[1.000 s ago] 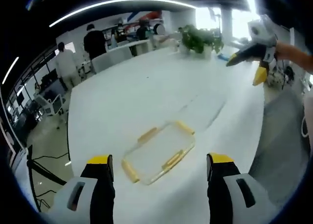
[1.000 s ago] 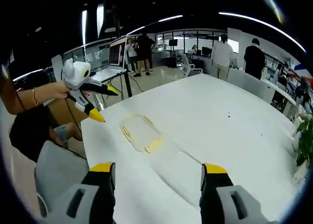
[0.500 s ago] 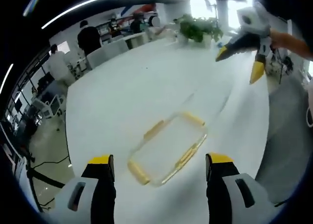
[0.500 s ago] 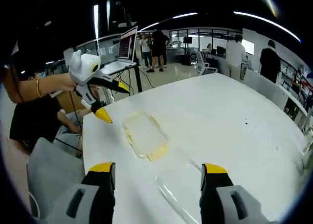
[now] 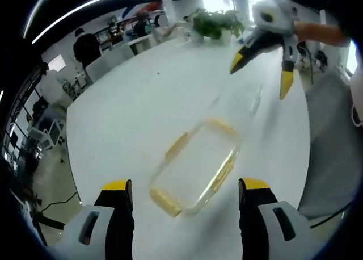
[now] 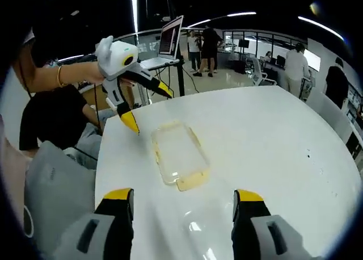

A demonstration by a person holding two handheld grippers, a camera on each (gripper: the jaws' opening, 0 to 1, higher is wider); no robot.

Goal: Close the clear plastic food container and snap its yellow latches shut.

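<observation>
A clear plastic container (image 5: 194,165) with yellow latches along its sides lies on the white table (image 5: 130,101), just beyond my left gripper (image 5: 185,185), which is open and empty. In the right gripper view the same container (image 6: 178,153) lies ahead of my right gripper (image 6: 184,193), also open and empty. A clear lid (image 5: 248,103) rests flat past the container. That lid (image 6: 198,229) sits low between the right jaws and is hard to make out. The right gripper (image 5: 260,78) hovers above it, jaws apart. The left gripper (image 6: 150,109) hangs over the container's far end.
A potted plant (image 5: 211,25) stands at the table's far end. A laptop (image 6: 164,47) sits on a stand off the table. Several people stand in the office behind. The table edge (image 6: 99,175) runs close to a seated person's lap.
Both cameras have come closer to the container, which looks larger. The right gripper has dropped toward the lid, and the left gripper has moved in over the container's end.
</observation>
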